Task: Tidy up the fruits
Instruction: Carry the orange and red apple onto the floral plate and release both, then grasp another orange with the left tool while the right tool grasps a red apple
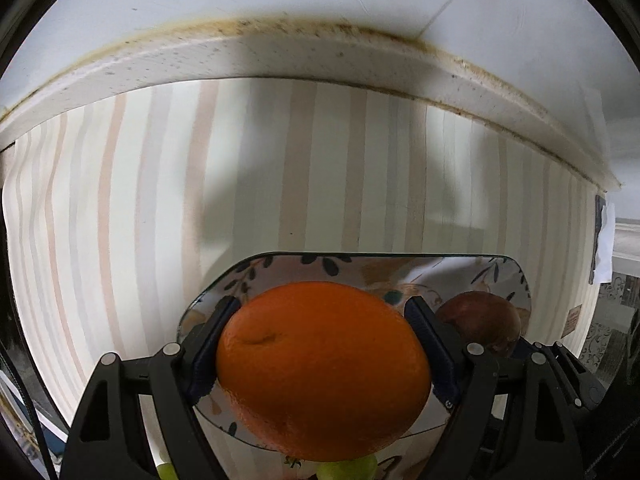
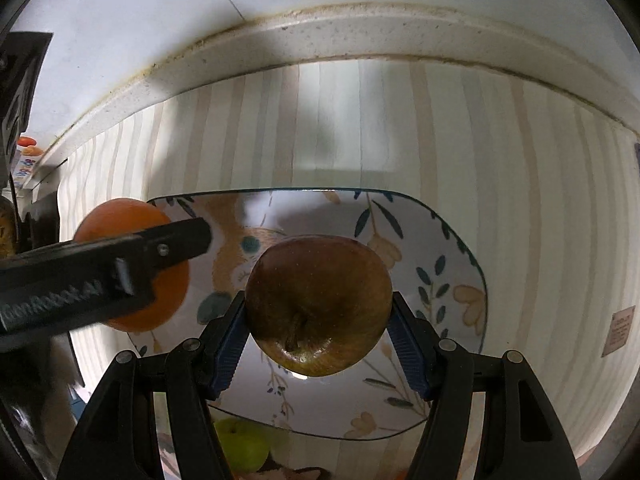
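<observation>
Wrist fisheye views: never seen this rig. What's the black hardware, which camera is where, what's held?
No robot arm here: a person holds a two-finger gripper in each hand, each with a fisheye camera looking along its fingers. In the left wrist view, the left gripper is shut on a round orange fruit. In the right wrist view, the right gripper is shut on a reddish-brown apple; the left gripper with the orange shows at left. Both fruits hang over a floral-patterned plate with rounded corners on a striped tablecloth. A green apple lies nearer the camera.
</observation>
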The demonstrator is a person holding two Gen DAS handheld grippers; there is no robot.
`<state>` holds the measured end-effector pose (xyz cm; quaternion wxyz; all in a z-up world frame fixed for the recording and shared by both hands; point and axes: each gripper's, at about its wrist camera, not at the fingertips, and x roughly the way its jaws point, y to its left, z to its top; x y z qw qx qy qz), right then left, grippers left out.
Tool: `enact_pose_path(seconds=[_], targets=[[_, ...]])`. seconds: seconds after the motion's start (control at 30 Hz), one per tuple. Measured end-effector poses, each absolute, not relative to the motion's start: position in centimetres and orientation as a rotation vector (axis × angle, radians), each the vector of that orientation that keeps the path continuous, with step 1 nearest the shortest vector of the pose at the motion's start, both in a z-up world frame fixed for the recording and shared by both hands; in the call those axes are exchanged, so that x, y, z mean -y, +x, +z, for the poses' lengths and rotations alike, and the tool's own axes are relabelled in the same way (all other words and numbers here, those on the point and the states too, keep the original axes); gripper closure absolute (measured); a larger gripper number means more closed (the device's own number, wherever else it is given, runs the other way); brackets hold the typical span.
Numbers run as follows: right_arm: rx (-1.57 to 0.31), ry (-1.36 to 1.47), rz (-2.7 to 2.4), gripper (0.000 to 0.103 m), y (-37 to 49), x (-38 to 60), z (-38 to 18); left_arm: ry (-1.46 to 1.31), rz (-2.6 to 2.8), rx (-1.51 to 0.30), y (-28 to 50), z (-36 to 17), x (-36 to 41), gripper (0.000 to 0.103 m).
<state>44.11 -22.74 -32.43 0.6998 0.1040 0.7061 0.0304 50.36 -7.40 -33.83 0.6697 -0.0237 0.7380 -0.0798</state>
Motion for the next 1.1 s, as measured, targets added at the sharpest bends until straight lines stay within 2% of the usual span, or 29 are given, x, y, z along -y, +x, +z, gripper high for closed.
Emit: enact_pose_path(seconds=[0.1, 0.2, 0.33, 0.43, 0.77, 1.1], targets=[[-1.572, 0.235, 0.068, 0.032, 44.5, 22.7, -32.4, -0.013, -0.159, -1.665, 50.0, -34.3, 8.0, 0.02], [-1.57, 0.231, 0.068, 0.008, 45.0, 22.6, -31.9, 0.017, -0.153, -1.683, 49.7, -35.0, 8.4, 0.019], [-1.582, 0.231, 0.064, 0.008, 45.3, 22.4, -31.8, -0.004, -0.166, -1.668, 49.3, -34.8, 8.7, 0.018], [-1.585, 0.232, 0.057, 0.007, 44.9, 22.7, -31.4, -0.019, -0.17, -1.613, 48.9, -32.2, 8.0, 0.015], [-1.523, 0.25, 0.023, 0.007, 40.9, 23.7, -27.6, 0.069, -0.116, -1.426, 44.7, -23.9, 5.4, 0.015], [-1.395, 0.216, 0.004, 0.007, 35.6, 23.1, -22.0, 0.073, -0.08, -1.345, 37.0, -21.8, 3.1, 0.015]])
